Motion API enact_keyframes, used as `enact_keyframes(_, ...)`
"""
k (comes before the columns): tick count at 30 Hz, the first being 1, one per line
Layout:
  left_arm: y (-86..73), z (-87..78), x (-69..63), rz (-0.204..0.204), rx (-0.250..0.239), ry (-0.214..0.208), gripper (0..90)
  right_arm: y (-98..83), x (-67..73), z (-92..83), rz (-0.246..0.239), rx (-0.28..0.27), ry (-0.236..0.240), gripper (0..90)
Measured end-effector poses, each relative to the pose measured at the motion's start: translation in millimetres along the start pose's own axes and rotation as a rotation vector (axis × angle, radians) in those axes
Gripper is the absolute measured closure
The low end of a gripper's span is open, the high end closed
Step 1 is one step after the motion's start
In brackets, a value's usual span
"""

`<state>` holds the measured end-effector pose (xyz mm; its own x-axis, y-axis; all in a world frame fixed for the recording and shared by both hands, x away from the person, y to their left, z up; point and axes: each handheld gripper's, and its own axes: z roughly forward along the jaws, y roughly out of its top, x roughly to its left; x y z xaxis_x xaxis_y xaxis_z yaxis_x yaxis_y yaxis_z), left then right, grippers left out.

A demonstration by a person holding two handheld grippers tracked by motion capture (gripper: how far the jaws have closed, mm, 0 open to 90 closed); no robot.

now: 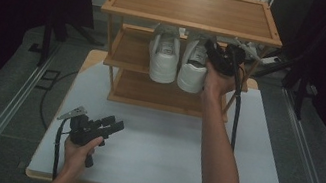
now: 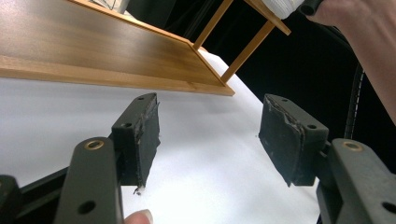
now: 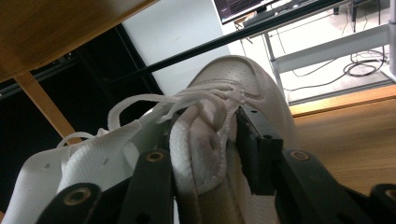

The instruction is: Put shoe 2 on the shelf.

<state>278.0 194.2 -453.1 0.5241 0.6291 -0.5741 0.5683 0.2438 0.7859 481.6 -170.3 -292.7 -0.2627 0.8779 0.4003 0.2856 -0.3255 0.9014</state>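
Two white shoes stand side by side on the middle shelf of a wooden rack (image 1: 190, 24), the left shoe (image 1: 164, 56) beside the right shoe (image 1: 193, 69). My right gripper (image 1: 219, 55) is at the right shoe's right side. In the right gripper view the shoe's (image 3: 233, 79) padded collar sits between the jaws of this gripper (image 3: 205, 149), unpinched, with the pads standing apart on either side of it. My left gripper (image 1: 116, 126) rests low over the white table (image 1: 166, 148), open with nothing between its fingers (image 2: 210, 140).
The rack has three wooden shelves; its bottom shelf (image 2: 93, 46) lies just ahead of my left gripper. Black curtains and metal floor rails flank the table. A cable (image 1: 235, 119) trails from my right gripper down along the forearm.
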Motion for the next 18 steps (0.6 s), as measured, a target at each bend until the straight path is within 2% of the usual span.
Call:
enact_keyframes(5,-0.2,-0.3,1.2,-0.004,0.001,0.003,37.6,-0.8,-3.4,0.5,0.032,-0.002,0.018,58.7)
enact_keyframes(6,-0.2,-0.1,1.4,-0.002,0.003,0.003,37.6,-0.8,-4.1,-0.3,0.070,-0.007,0.024,57.4)
enact_keyframes(8,-0.1,-0.2,1.6,-0.003,0.002,0.006,37.6,-0.4,-4.8,-1.1,0.079,-0.007,0.024,55.2)
enact_keyframes(11,-0.1,-0.2,2.3,-0.003,0.002,0.008,37.6,1.4,-7.4,-3.7,0.115,-0.022,0.064,55.3)
enact_keyframes(13,-0.2,0.0,2.1,-0.004,0.002,0.010,37.6,2.8,-7.8,-5.2,0.122,-0.026,0.080,55.0)
enact_keyframes(14,-0.6,0.6,1.9,-0.002,0.004,0.007,37.6,2.7,-7.2,-6.5,0.105,-0.022,0.079,55.1)
enact_keyframes(18,-0.6,1.2,1.5,0.001,0.006,0.006,37.6,-0.6,-7.9,-12.5,0.093,-0.011,0.086,53.6)
